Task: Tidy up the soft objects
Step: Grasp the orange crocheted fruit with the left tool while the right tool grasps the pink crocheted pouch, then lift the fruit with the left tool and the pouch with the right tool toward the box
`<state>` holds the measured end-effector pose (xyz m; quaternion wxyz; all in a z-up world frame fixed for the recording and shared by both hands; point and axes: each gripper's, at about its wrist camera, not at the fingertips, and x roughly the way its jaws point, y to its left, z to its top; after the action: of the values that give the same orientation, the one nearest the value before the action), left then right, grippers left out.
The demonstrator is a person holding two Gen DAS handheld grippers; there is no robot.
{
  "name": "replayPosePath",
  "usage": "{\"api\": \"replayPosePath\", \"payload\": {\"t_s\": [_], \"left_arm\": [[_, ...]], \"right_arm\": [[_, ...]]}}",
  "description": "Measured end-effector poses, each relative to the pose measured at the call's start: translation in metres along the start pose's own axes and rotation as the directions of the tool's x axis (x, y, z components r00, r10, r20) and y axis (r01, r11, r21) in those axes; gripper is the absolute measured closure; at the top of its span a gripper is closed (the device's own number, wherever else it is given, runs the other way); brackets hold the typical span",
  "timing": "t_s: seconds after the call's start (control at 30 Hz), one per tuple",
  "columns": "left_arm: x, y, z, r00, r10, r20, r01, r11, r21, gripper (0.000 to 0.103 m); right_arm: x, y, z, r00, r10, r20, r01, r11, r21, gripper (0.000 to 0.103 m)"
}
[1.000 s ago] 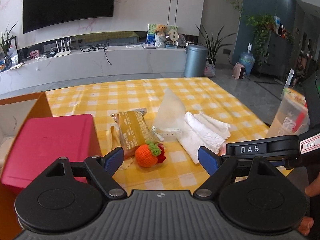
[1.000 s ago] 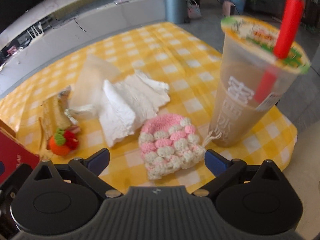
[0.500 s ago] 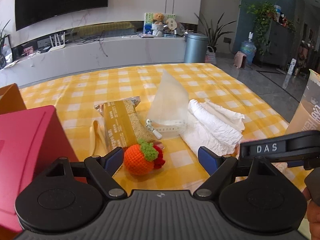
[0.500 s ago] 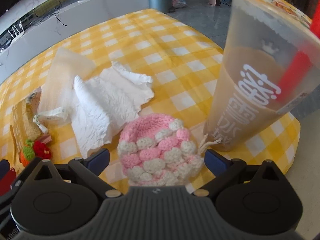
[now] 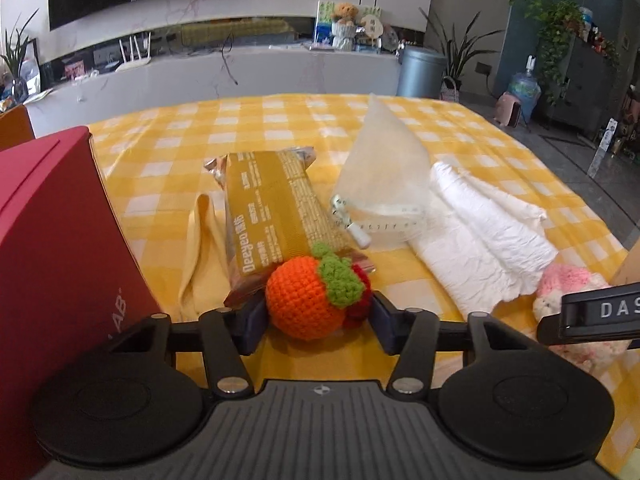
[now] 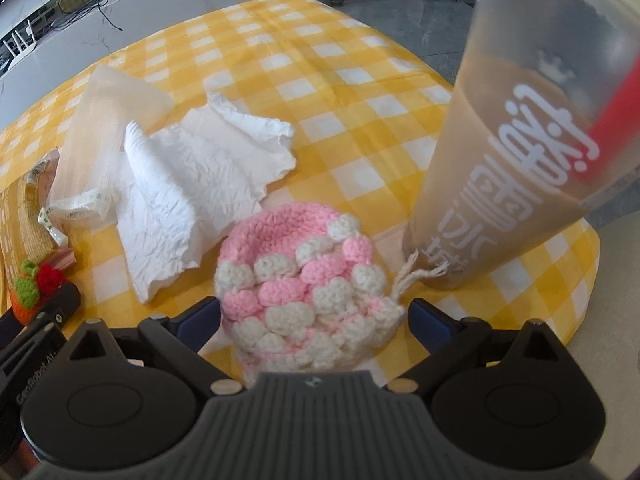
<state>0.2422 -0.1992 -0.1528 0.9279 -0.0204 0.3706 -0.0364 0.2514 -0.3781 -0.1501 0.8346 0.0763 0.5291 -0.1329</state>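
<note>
Item one: we have just closed our left gripper (image 5: 318,322) against the crocheted orange (image 5: 306,300), on the checked tablecloth (image 5: 240,128). Item two: our right gripper (image 6: 314,322) straddles the pink-and-white crocheted pouch (image 6: 308,280), jaws apart.

Left gripper (image 5: 318,316): tilted down toward the worktop, jaws have just been closing; both blue pads now meet the sides of the crocheted orange fruit (image 5: 308,300) between them.
Right gripper (image 6: 314,320): pitched steeply downward, jaws wide apart, straddling the pink-and-white crocheted pouch (image 6: 308,280) without pressing it.
Relative position: right gripper sits just right of the left gripper, both at the near edge.
</note>
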Motion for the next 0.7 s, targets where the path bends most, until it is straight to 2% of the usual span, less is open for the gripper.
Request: {"api": "replayPosePath", "payload": {"t_s": [0.1,0.27,0.37,0.53,0.63,0.7], "left_arm": [[-0.004,-0.001,-0.002,1.000,-0.002,-0.001,0.002,1.000,0.005,0.043],[-0.029,-0.006,-0.011,1.000,-0.021,-0.014,0.022,0.999,0.035,0.043],[-0.053,-0.012,-0.018,0.999,-0.052,-0.014,0.053,0.996,0.076,0.043],[-0.086,-0.007,-0.032,0.993,-0.120,-0.011,0.121,0.991,0.050,0.043],[-0.096,-0.007,-0.037,0.990,-0.140,0.024,0.138,0.988,0.071,0.043],[-0.099,-0.008,-0.038,0.992,-0.117,0.044,0.113,0.990,0.086,0.043]], "right_arm": [[0.000,0.003,-0.001,1.000,-0.006,0.002,0.006,1.000,-0.016,0.005],[-0.002,0.004,-0.005,0.999,0.026,0.019,-0.025,0.998,-0.056,0.014],[-0.004,0.006,-0.009,0.999,0.033,0.020,-0.031,0.995,-0.090,0.020],[-0.008,0.009,-0.016,0.999,0.046,0.022,-0.043,0.991,-0.129,0.028],[-0.013,0.010,-0.020,0.998,0.061,0.010,-0.059,0.987,-0.149,0.031],[-0.015,0.015,-0.024,0.998,0.061,-0.019,-0.064,0.979,-0.195,0.031]]}}
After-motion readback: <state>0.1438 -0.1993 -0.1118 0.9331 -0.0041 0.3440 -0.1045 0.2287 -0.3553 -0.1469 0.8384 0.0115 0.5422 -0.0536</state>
